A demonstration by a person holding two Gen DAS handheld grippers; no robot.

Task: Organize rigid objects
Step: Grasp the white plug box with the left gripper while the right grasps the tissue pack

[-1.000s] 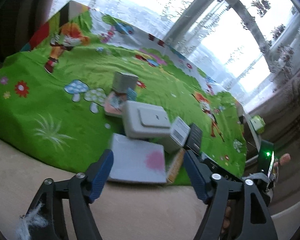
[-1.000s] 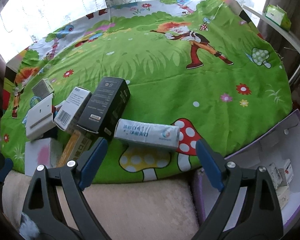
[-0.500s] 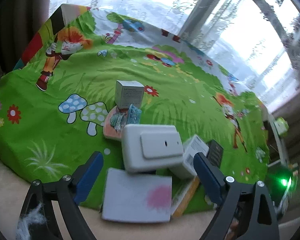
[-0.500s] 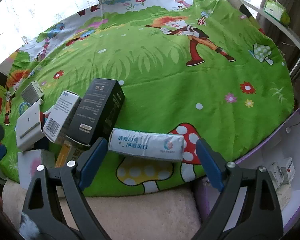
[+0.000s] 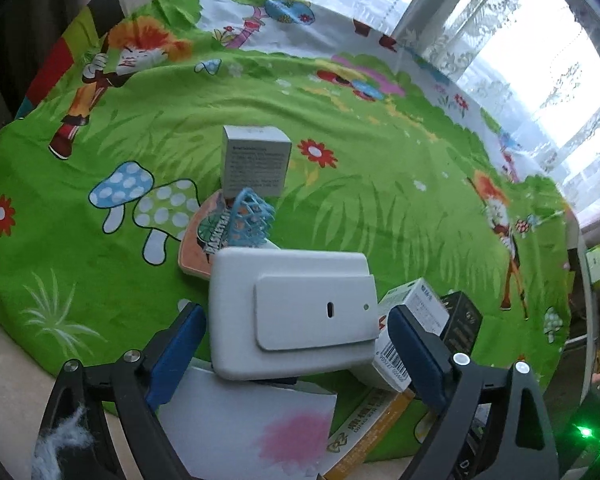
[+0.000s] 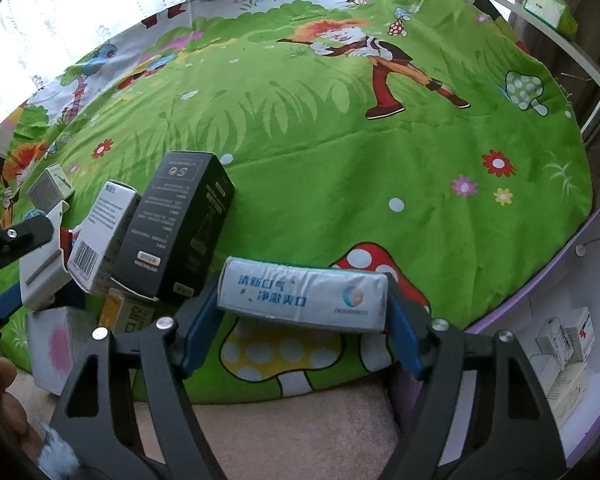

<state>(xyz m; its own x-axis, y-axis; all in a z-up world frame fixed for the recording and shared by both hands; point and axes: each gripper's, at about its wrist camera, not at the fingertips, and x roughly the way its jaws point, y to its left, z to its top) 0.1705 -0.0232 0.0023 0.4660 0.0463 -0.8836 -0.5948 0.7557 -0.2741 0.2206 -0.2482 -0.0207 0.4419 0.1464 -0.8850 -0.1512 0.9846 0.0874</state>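
Clearly both are mid-grab on the table [image 6: 340,140]: right tool [image 6: 304,332] spread around the blue-printed box [image 6: 304,296], left tool [image 5: 296,344] spread around the white device [image 5: 292,312]; perched on clutter, either could skid or topple neighbours as the fingers close.

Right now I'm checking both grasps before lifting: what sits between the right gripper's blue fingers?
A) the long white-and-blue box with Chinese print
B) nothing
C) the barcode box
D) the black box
A. In the right wrist view, the long white-and-blue box lies crosswise between the right gripper fingers, with the black box off to its left, outside them.
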